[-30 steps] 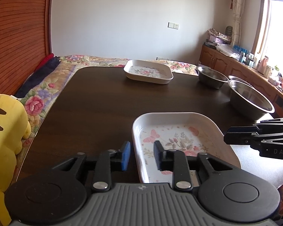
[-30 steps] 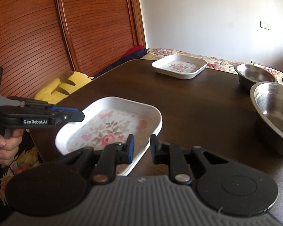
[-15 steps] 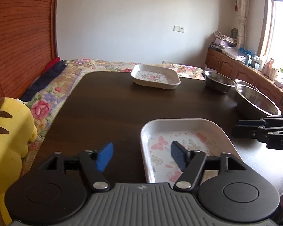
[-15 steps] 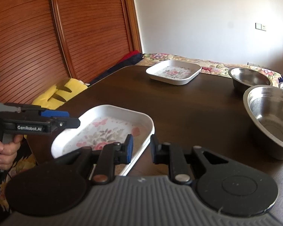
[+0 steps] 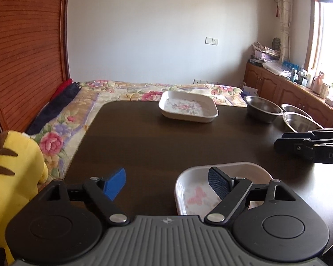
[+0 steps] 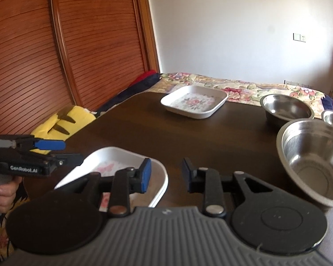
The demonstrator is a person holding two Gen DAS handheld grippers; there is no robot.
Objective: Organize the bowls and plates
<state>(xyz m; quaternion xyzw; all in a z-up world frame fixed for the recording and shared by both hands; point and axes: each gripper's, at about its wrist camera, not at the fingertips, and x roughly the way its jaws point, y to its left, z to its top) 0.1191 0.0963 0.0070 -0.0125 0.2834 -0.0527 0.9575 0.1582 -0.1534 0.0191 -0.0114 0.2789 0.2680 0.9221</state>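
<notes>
Over near plate (image 5: 213, 190), both grippers' fingers (image 6: 145, 175) now wider apart.

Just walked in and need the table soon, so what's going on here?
A person is sorting dishes with handheld tongs in each hand. Both the left tongs and right tongs are opening over the near floral plate, which lies flat on the dark table; neither grips it. A second floral plate sits at the far end, and steel bowls stand along the right side, not yet stacked.
</notes>
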